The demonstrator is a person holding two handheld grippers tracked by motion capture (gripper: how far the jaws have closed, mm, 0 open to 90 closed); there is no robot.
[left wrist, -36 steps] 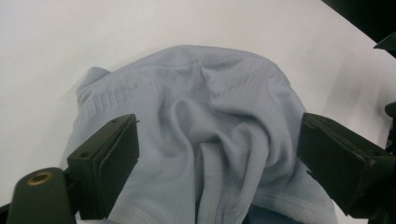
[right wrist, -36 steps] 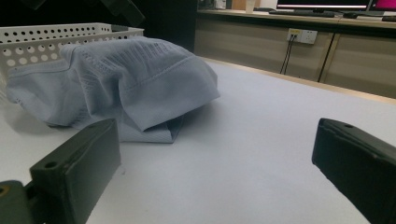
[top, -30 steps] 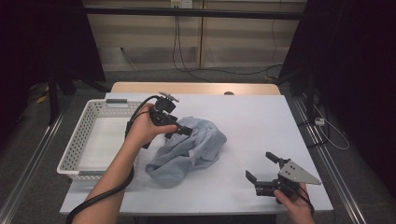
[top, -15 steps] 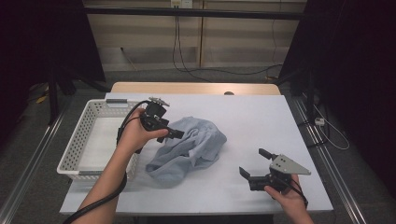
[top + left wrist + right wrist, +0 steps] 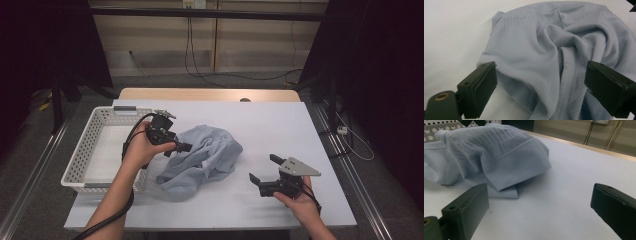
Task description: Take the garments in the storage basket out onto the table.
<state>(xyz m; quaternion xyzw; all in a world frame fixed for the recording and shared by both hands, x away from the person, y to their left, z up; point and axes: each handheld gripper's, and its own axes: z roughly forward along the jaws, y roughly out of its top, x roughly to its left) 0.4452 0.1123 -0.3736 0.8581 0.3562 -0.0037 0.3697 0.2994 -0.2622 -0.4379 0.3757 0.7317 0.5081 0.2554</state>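
- High view takes in the white bench (image 5: 280, 125), which spans the middle of the frame from its wooden far edge near the top down to the lower border; no writing can be read on it.
- Left of centre sits a white perforated basket (image 5: 82, 155), its long side running up and down the frame and its right wall just beside the cloth; no label shows on it.
- At the centre lies the pale blue knitted garment (image 5: 202, 157), crumpled in a heap on the bench, with ribbed hems and openwork bands but no tag, brand or print that can be made out.
- In the left gripper view the garment (image 5: 554, 50) covers most of the frame, from the upper middle to the lower right, one ribbed hem curving down the centre.
- In the right gripper view the garment (image 5: 491, 152) is heaped in the upper left, a folded corner resting on the bench.
- Left tongs (image 5: 181, 147), held in the person's left hand (image 5: 142, 150), hover at the garment's left edge; the jaws stand wide apart above the cloth, gripping nothing.
- Right tongs (image 5: 262, 170), held in the right hand (image 5: 297, 200) at the lower right, are near the garment but apart from it, jaws spread and empty.
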